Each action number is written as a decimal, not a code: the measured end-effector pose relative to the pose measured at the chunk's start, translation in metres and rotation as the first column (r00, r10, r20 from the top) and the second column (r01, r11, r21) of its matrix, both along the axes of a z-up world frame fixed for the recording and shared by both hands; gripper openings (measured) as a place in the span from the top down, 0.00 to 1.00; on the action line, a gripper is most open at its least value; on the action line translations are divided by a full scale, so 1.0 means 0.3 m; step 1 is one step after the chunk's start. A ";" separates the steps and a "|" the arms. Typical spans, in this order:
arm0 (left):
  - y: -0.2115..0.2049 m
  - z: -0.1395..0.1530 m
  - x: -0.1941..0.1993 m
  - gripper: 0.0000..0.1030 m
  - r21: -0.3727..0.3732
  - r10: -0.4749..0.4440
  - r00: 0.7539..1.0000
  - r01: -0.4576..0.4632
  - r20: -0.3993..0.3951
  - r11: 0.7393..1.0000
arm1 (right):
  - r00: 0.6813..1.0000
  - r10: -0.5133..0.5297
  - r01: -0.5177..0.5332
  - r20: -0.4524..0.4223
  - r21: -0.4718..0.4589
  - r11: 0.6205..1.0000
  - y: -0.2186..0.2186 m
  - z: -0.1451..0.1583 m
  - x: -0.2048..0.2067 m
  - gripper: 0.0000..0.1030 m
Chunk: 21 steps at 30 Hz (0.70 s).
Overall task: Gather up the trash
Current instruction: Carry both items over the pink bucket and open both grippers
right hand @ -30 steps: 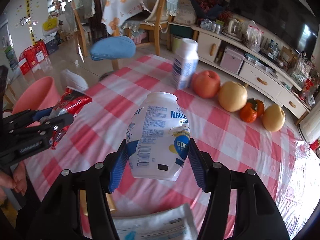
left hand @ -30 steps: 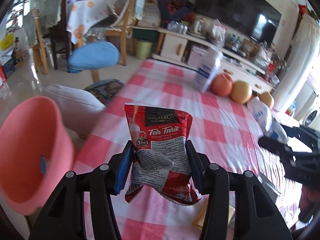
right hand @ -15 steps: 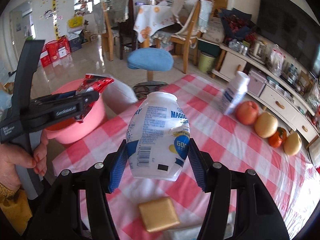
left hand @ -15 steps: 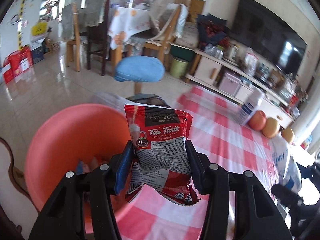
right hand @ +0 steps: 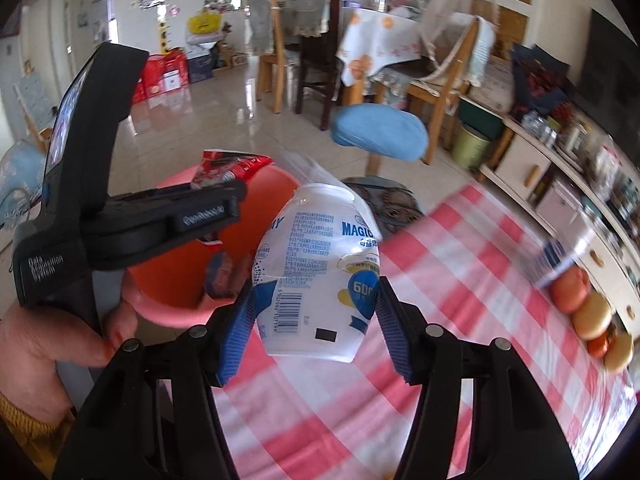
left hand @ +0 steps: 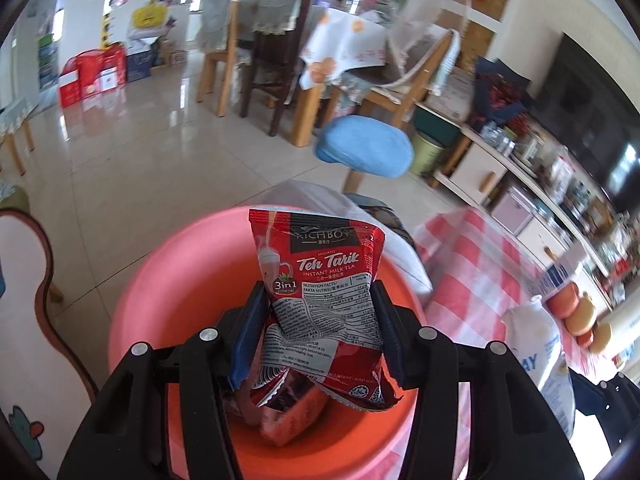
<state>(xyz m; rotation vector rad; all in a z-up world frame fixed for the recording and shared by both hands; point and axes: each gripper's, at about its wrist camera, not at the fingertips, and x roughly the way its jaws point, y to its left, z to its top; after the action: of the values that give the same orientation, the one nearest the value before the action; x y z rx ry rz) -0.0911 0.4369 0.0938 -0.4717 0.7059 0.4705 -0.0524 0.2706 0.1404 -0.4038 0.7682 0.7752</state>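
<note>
My left gripper (left hand: 318, 330) is shut on a red Teh Tarik sachet (left hand: 320, 304) and holds it right above the pink trash bin (left hand: 176, 288), which has some wrappers in it. My right gripper (right hand: 316, 330) is shut on a white plastic bottle (right hand: 320, 276) with blue print, held over the table's left edge beside the bin (right hand: 168, 264). In the right wrist view the left gripper (right hand: 160, 220) shows from the side, over the bin's rim, with the sachet (right hand: 228, 166) sticking up. The bottle also shows in the left wrist view (left hand: 538, 344).
The red-and-white checked table (right hand: 460, 280) holds a milk carton (right hand: 556, 264) and several fruits (right hand: 588, 312) at its far right. A blue stool (right hand: 380, 132), wooden chairs (right hand: 312, 52) and a TV cabinet (right hand: 540, 160) stand beyond. A white bag (left hand: 352, 216) lies behind the bin.
Both grippers have swung left, off the table toward the bin. The sachet has gone from above the tablecloth to above the bin's opening, and the bottle has followed to the table's edge.
</note>
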 end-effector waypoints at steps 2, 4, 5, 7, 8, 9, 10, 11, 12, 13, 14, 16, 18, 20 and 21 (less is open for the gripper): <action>0.041 -0.012 -0.007 0.49 -0.026 0.029 1.000 -0.029 -0.002 0.999 | 1.000 0.017 -0.017 0.005 -0.011 1.000 0.050 -0.005 0.009 0.42; 0.073 -0.025 -0.012 0.49 -0.043 0.055 0.998 -0.055 -0.006 0.998 | 0.999 0.041 -0.041 0.017 -0.030 0.999 0.103 -0.015 0.015 0.42; 0.093 -0.034 -0.013 0.49 -0.055 0.076 0.997 -0.076 -0.009 0.996 | 0.998 0.054 -0.054 0.016 -0.039 0.998 0.122 -0.023 0.018 0.42; 0.123 -0.048 -0.020 0.49 -0.069 0.098 0.995 -0.099 -0.017 0.993 | 0.997 0.079 -0.078 0.016 -0.068 0.995 0.170 -0.045 0.026 0.42; 0.134 -0.055 -0.022 0.48 -0.071 0.108 0.994 -0.110 -0.024 0.991 | 0.996 0.090 -0.088 0.020 -0.082 0.993 0.186 -0.055 0.027 0.42; 0.141 -0.060 -0.020 0.47 -0.070 0.115 0.993 -0.117 -0.032 0.991 | 0.995 0.101 -0.099 0.021 -0.094 0.991 0.204 -0.066 0.027 0.42; 0.148 -0.067 -0.022 0.46 -0.067 0.121 0.992 -0.123 -0.040 0.990 | 0.993 0.118 -0.116 0.008 -0.105 0.988 0.226 -0.083 0.030 0.41; 0.151 -0.071 -0.020 0.46 -0.056 0.130 0.990 -0.133 -0.050 0.990 | 0.993 0.120 -0.120 0.002 -0.109 0.987 0.235 -0.092 0.033 0.39; 0.152 -0.070 -0.020 0.42 -0.044 0.135 0.990 -0.137 -0.051 0.990 | 0.994 0.113 -0.112 0.004 -0.112 0.987 0.238 -0.101 0.036 0.33; 0.145 -0.064 -0.018 0.38 -0.018 0.144 0.988 -0.145 -0.050 0.989 | 0.995 0.098 -0.096 0.006 -0.109 0.989 0.236 -0.106 0.039 0.27; 0.139 -0.060 -0.018 0.30 0.007 0.150 0.988 -0.149 -0.048 0.989 | 0.996 0.088 -0.087 0.002 -0.097 0.991 0.228 -0.108 0.044 0.25; 0.119 -0.049 -0.016 0.24 0.045 0.143 0.989 -0.141 -0.046 0.989 | 0.998 0.061 -0.062 -0.014 -0.071 0.996 0.200 -0.104 0.043 0.24; 0.100 -0.043 -0.009 0.19 0.064 0.125 0.991 -0.122 -0.046 0.990 | 1.000 0.031 -0.031 -0.005 -0.069 0.997 0.164 -0.095 0.035 0.21; 0.073 -0.033 -0.003 0.16 0.085 0.104 0.994 -0.099 -0.046 0.991 | 1.000 0.004 -0.002 0.024 -0.069 0.998 0.109 -0.077 0.017 0.19; 0.058 -0.027 -0.002 0.14 0.097 0.095 0.994 -0.091 -0.044 0.991 | 0.999 -0.005 0.007 0.033 -0.068 0.998 0.091 -0.070 0.010 0.19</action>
<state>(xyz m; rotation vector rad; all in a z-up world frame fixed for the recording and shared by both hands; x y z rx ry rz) -0.0918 0.4545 0.0856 -0.4055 0.7073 0.6023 -0.0494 0.2977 0.1195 -0.4741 0.7666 0.7364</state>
